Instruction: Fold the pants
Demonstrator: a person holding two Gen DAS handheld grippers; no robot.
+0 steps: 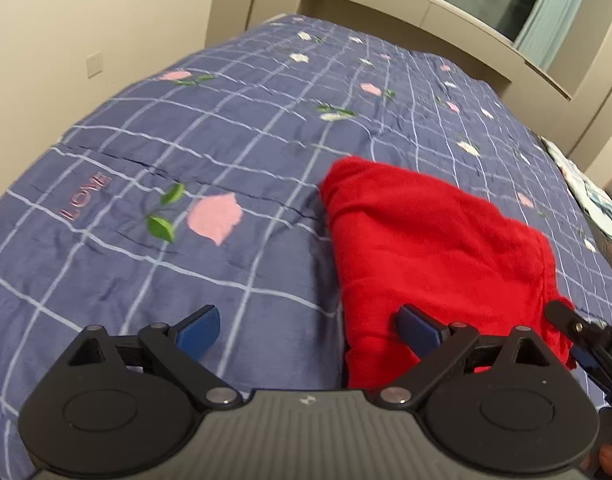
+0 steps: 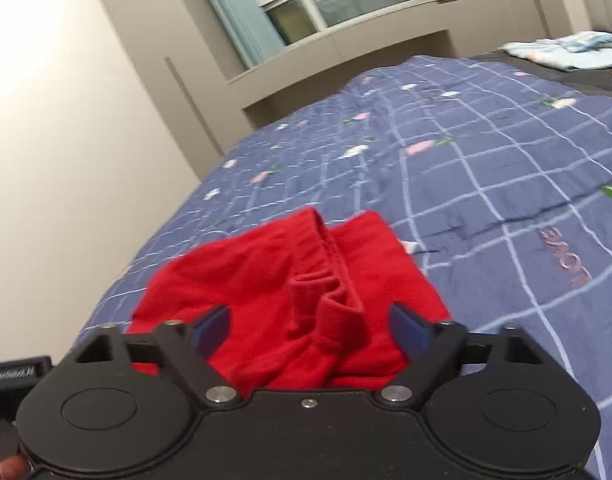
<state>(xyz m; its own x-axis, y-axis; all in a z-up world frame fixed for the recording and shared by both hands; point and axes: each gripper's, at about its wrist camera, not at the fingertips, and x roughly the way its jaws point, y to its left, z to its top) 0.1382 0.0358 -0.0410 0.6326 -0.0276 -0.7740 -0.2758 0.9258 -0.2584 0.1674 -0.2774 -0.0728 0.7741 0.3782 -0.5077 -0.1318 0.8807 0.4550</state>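
"LOVE" lettering (image 1: 86, 196) marks quilt (image 1: 234, 152) beside red pants (image 1: 434, 240).

The left gripper (image 1: 308, 326) points steeply down, its two blue-padded fingers (image 1: 198, 330) spread wide with nothing clamped between them. The right gripper (image 2: 309, 326) tilts down more gently, its jaws also parted and pressing on nothing. Seen from the left wrist, the right gripper's black finger pokes in at the lower right edge, close beside the left one. A fingertip (image 2: 10, 470) shows behind the right gripper's body.
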